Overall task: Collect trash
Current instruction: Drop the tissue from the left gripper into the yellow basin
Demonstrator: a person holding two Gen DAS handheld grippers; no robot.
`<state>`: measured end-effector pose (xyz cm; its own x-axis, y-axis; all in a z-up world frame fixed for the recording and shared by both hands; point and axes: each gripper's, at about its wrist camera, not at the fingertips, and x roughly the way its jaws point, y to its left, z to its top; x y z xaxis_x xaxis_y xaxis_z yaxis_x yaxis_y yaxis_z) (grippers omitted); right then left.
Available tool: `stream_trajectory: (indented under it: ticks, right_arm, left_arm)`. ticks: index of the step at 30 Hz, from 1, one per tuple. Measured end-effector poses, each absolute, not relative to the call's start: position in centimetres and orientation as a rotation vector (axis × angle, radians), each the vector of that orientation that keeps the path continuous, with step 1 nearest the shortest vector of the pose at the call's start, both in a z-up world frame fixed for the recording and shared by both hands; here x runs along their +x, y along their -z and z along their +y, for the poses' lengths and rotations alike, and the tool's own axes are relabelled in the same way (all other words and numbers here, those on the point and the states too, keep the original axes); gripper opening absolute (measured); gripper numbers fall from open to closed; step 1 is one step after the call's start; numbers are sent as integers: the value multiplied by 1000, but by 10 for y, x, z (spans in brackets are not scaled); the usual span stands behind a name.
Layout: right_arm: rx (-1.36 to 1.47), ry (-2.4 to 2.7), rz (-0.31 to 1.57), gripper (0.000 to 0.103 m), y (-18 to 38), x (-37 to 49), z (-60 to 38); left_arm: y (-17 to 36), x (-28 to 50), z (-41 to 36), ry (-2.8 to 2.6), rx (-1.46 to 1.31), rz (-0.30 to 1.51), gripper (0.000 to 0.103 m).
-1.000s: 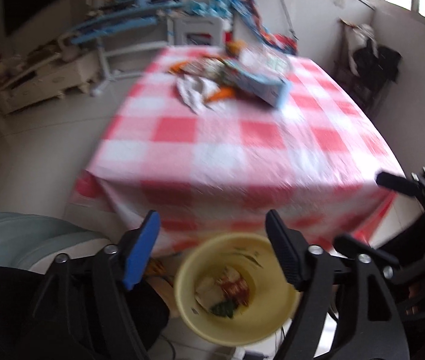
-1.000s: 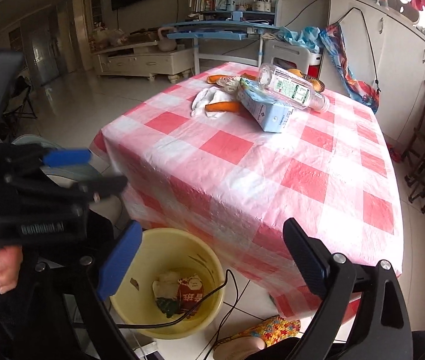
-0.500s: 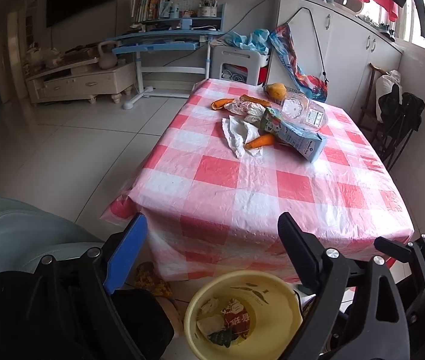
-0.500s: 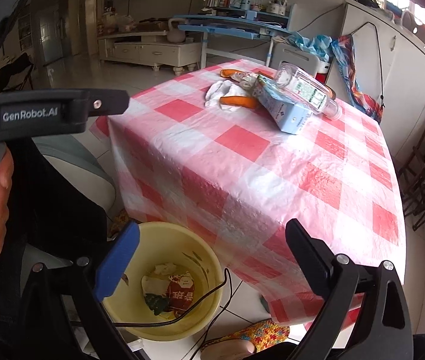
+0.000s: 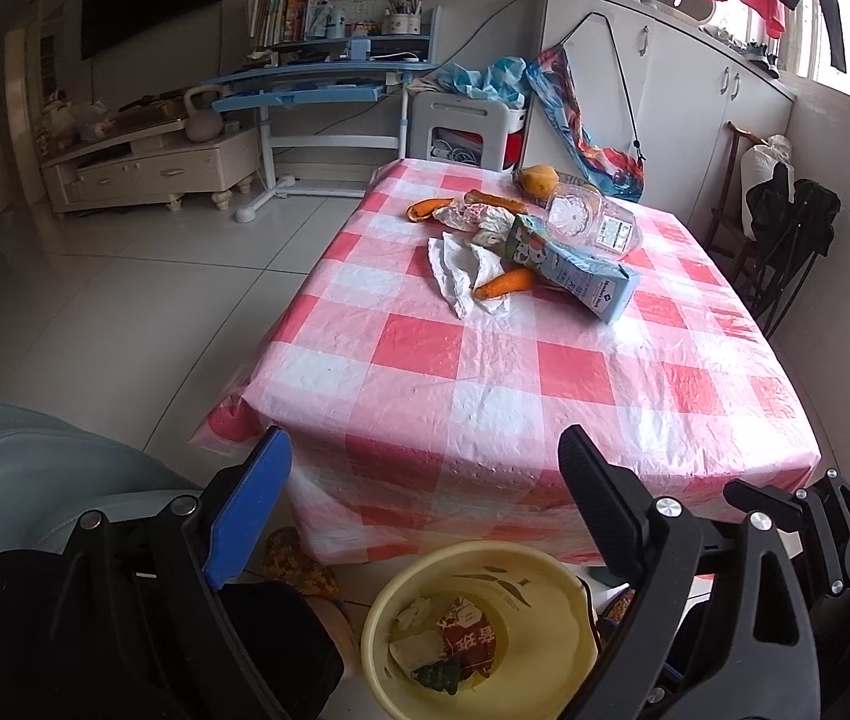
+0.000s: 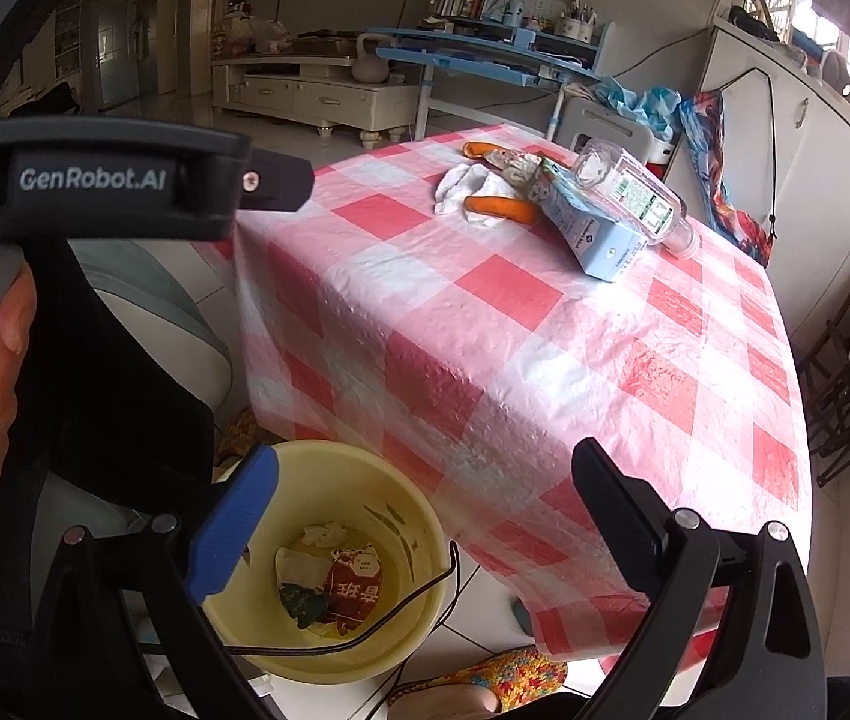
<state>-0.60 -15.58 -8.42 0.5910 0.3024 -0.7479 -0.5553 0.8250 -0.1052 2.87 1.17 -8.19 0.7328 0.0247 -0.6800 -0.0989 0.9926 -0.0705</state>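
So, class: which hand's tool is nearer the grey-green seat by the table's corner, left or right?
Left. The left tool hangs just beside the grey-green seat; the right tool is farther off, with the left tool between it and the seat.

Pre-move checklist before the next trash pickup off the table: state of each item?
1. Left gripper empty: ok, jaws wide, nothing between them.
2. Right gripper empty: ok, jaws wide, nothing held.
3. Yellow bin ready: ok, upright on the floor by the table's near edge, some wrappers inside, room left.
4. Trash still on the table: not ok, milk carton, clear bottle, crumpled tissue and carrot lie at the far end.
5. Cable clear of the bin: not ok, a black cable lies across its rim.
6. Reach to the pile from here: cannot tell.
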Motion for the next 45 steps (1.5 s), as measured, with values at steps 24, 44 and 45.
stream_trajectory:
  ticks: [24,44,45]
  right_arm:
    - [-370,-527,753,94,81,-13,-148]
    - [-378,-529,740,94,77,-14,-147]
    - [-378,-528,740,94,78,-15,-147]
  left_arm:
    - [86,31,6,-50,-93,762,87]
    - [87,32,4,-48,-92,764,87]
    - [86,32,5,-49,-92,764,87]
